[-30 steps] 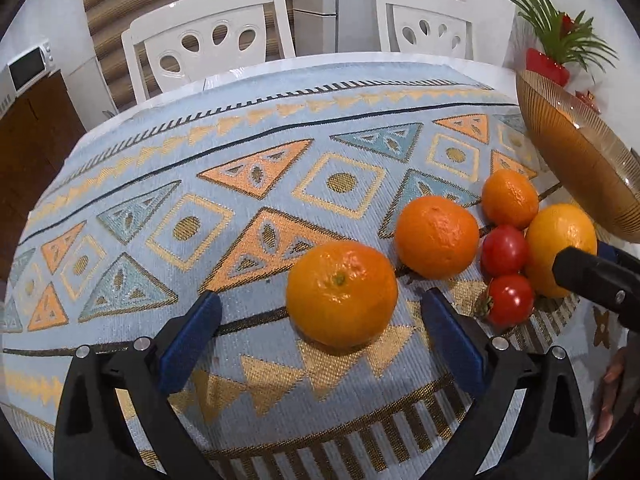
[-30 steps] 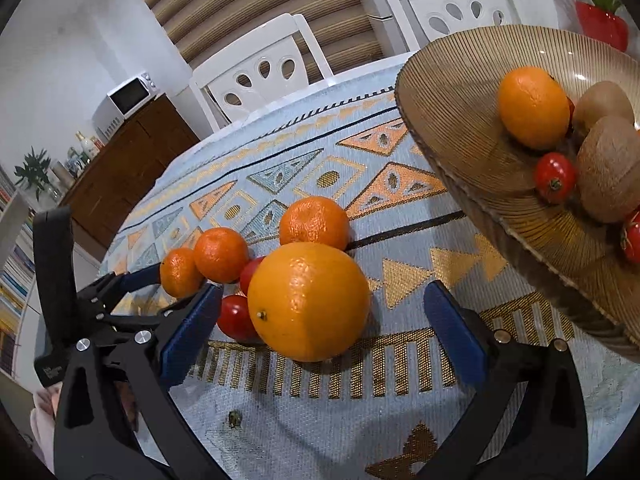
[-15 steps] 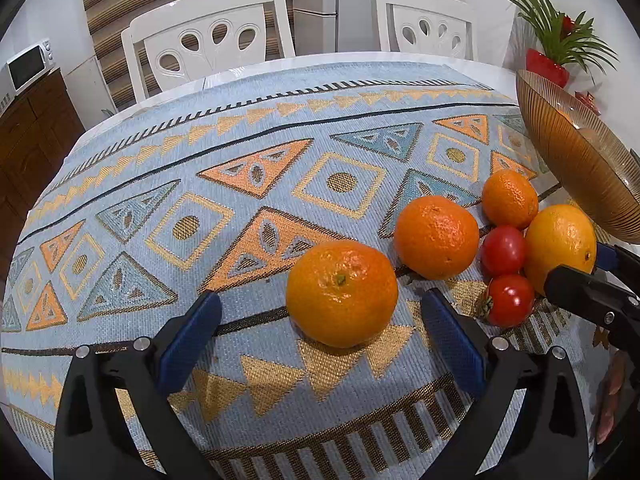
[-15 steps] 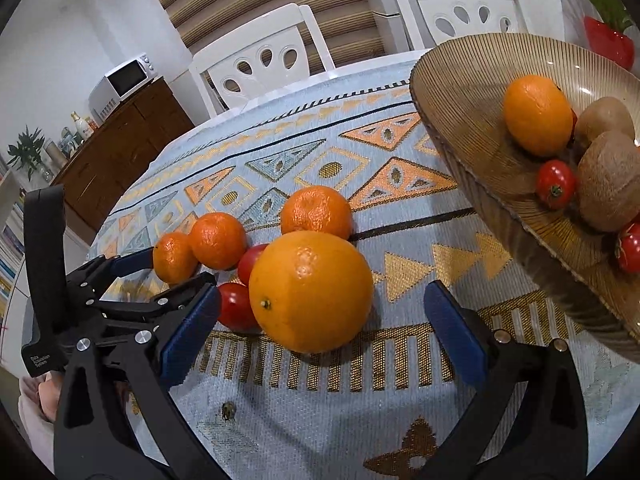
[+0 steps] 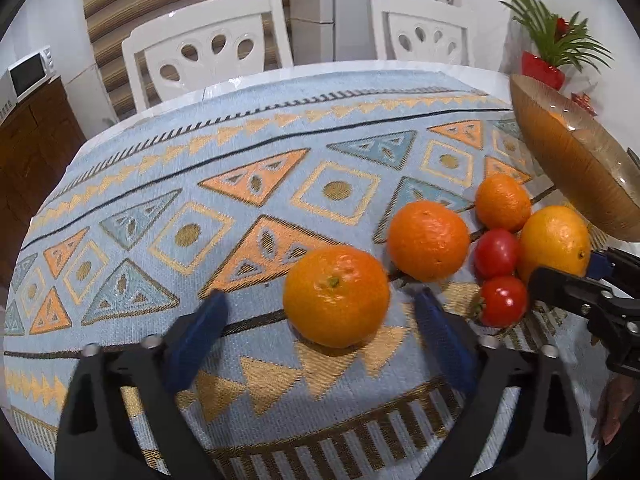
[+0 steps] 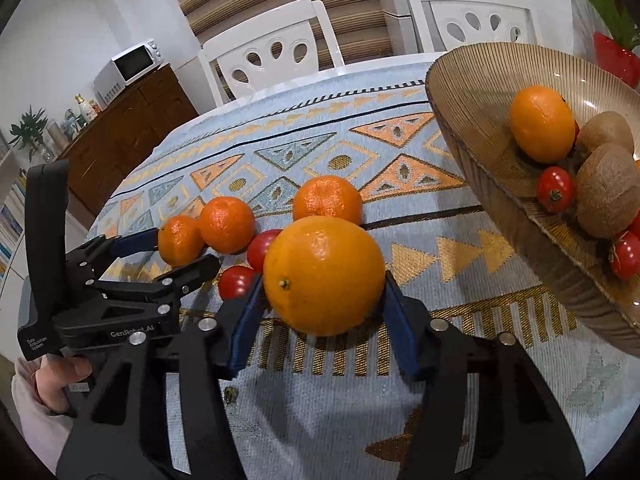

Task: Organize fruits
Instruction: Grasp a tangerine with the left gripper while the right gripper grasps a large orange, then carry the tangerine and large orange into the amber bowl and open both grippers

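My right gripper [image 6: 322,306] is shut on a large orange [image 6: 323,274] on the patterned cloth, its blue pads touching both sides. My left gripper [image 5: 320,316] is open around a mandarin [image 5: 336,297], with gaps on both sides; it also shows in the right wrist view [image 6: 180,240]. Two more mandarins [image 5: 428,240] [image 5: 502,202] and two cherry tomatoes [image 5: 496,253] [image 5: 503,301] lie between them. The large orange shows in the left wrist view [image 5: 555,245]. An amber ribbed bowl [image 6: 472,120] at the right holds an orange, kiwis and tomatoes.
The round table has a blue and orange patterned cloth [image 5: 200,208]. Two white chairs [image 5: 208,48] [image 5: 424,28] stand behind it. A red potted plant [image 5: 548,64] stands beside the bowl. A wooden sideboard with a microwave [image 6: 132,64] is at the left.
My right gripper has moved forward and its jaws have closed onto the large orange. My left gripper's jaws have narrowed around the mandarin.
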`<state>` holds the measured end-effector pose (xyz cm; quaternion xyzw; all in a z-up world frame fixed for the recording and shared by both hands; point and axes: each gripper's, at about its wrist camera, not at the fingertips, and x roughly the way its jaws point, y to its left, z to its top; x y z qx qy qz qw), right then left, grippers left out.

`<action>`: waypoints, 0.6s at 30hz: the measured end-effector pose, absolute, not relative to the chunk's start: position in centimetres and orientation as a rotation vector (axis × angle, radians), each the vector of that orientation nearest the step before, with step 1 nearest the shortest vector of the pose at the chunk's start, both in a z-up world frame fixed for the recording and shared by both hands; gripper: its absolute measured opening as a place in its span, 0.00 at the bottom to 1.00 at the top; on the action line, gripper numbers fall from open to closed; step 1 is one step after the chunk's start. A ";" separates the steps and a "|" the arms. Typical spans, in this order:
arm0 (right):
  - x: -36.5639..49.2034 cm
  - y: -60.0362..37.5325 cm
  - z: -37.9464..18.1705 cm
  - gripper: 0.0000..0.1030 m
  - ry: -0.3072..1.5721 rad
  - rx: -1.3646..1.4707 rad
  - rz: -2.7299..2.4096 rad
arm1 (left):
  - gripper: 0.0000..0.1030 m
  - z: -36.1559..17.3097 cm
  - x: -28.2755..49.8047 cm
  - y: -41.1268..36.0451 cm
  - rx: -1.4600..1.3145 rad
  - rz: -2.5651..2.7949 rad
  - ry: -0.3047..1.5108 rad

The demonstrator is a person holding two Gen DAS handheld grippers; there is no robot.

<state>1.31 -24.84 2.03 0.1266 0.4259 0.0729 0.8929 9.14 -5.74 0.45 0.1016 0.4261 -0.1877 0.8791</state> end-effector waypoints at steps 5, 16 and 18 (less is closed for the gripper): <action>1.1 -25.0 2.0 0.56 0.881 0.276 0.156 | 0.48 0.9 8.6 -6.2 0.223 -0.427 0.855; 0.9 -25.0 2.4 0.55 0.862 0.313 0.204 | 0.42 1.3 8.3 -5.8 0.202 -0.405 0.815; 0.8 -24.6 2.6 0.55 0.852 0.305 0.218 | 0.42 1.5 8.1 -5.7 0.201 -0.399 0.796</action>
